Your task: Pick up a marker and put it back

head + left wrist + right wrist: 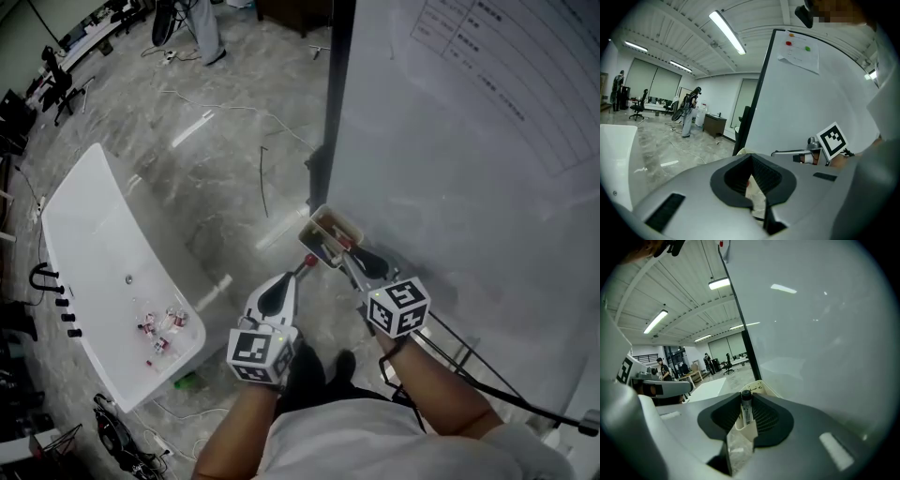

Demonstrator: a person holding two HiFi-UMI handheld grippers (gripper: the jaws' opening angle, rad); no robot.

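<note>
- Plainly working at the tray (327, 217), which hangs low on the left edge of the whiteboard (469, 187), probably so that pens sit within reach of the writing area.
- Pinching a red marker (308, 261) in the left gripper (297, 273): fingers clenched on the barrel, cap thrust forward just off the tray's near left corner. Pointing it lengthwise at the tray likely lets it slide in end-first.
- Aiming the right gripper (349, 258) at the tray's near end, fingers released and a little apart, pressing on nothing.
- Showing through that gap, in the right gripper view, a black marker (746, 406). Lies lengthwise in the tray, cap toward the far end, near end tucked behind the near wall.
- Lining the gap up with that barrel looks like preparation for a straight close on it, though could equally follow a let-go.
- Holding, besides the black marker, a red bit (341, 242) near the tray's right wall in the head view; too small to name.
- Judging the task's thing either way: one marker back in the tray, one in the left fingers just outside it.
</note>
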